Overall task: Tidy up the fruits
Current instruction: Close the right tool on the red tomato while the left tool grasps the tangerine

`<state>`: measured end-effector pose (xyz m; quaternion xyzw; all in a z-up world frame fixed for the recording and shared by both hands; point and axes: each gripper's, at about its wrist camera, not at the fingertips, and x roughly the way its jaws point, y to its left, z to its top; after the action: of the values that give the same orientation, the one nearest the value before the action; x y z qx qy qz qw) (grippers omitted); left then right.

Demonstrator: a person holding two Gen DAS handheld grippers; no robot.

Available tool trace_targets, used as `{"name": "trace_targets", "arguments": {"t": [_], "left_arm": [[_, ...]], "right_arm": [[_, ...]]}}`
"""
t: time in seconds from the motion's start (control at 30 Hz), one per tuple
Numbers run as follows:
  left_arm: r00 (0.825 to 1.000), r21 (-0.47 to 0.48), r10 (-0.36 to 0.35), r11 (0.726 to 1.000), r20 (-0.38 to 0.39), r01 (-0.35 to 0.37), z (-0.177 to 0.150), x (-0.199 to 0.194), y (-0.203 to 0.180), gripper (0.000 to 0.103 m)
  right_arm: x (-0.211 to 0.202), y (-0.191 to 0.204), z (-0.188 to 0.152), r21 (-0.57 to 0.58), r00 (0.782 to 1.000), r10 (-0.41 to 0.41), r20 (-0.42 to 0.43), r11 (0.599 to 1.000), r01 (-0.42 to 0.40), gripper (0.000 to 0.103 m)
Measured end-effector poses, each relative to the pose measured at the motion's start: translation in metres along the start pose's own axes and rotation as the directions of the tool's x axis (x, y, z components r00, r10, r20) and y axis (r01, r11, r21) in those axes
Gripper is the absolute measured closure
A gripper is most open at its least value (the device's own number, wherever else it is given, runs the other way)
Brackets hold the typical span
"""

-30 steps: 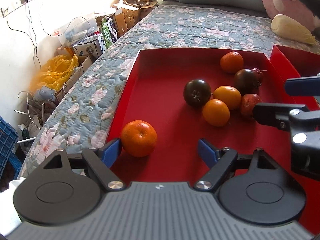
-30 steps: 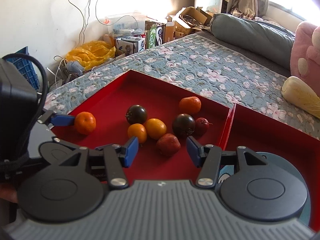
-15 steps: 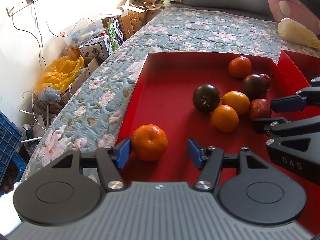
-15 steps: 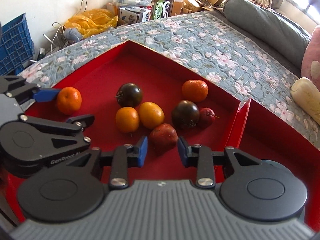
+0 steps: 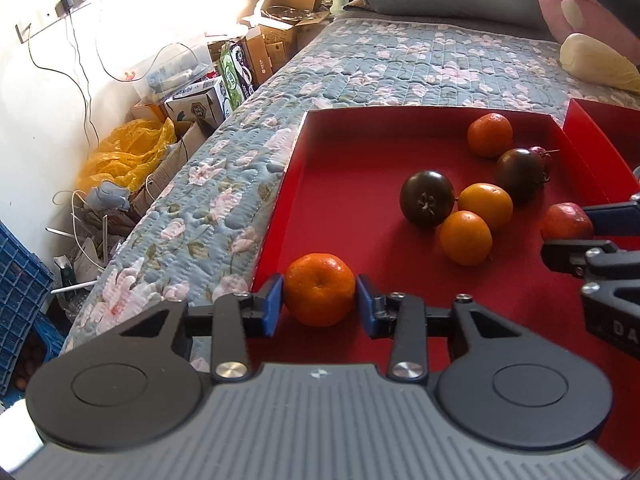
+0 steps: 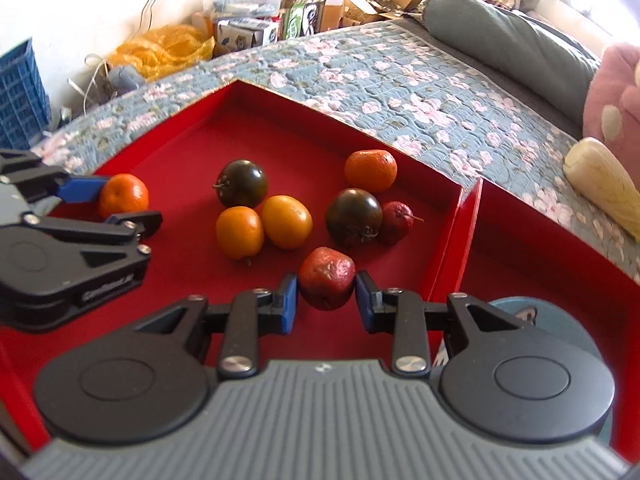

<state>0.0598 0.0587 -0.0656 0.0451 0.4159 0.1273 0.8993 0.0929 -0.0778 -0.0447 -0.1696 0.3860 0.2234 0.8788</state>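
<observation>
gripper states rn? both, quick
Left tongs: closing, pads against the sides of the mandarin.
Right tongs: closing, pads against the sides of the red fruit.

**A quilted bed under two red trays**

The bed (image 6: 400,80) wears a grey-blue quilt printed with pink flowers. A shallow red tray (image 6: 280,92) lies flat on the quilt. A second red tray (image 6: 560,240) lies right beside it, their walls touching. Beyond that second tray, a pale yellow cushion (image 6: 600,184) rests on the quilt. Further from the first tray, along the far edge, lie a grey-green bolster (image 6: 508,40) and a pink plush pillow (image 6: 616,96).
</observation>
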Motion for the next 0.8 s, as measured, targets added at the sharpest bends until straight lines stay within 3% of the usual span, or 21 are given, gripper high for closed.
{"name": "trace_targets", "arguments": {"t": [0.3, 0.8], "left_arm": [[0.995, -0.035, -0.090, 0.995, 0.038, 0.091, 0.001, -0.012, 0.001, 0.060], [0.987, -0.043, -0.151, 0.987, 0.046, 0.153, -0.007, -0.028, 0.002, 0.060]], "right_arm": [[-0.052, 0.000, -0.022, 0.152, 0.996, 0.050, 0.073, 0.987, -0.061, 0.069], [-0.081, 0.006, -0.035, 0.172, 0.992, 0.068, 0.103, 0.981, -0.085, 0.069]]}}
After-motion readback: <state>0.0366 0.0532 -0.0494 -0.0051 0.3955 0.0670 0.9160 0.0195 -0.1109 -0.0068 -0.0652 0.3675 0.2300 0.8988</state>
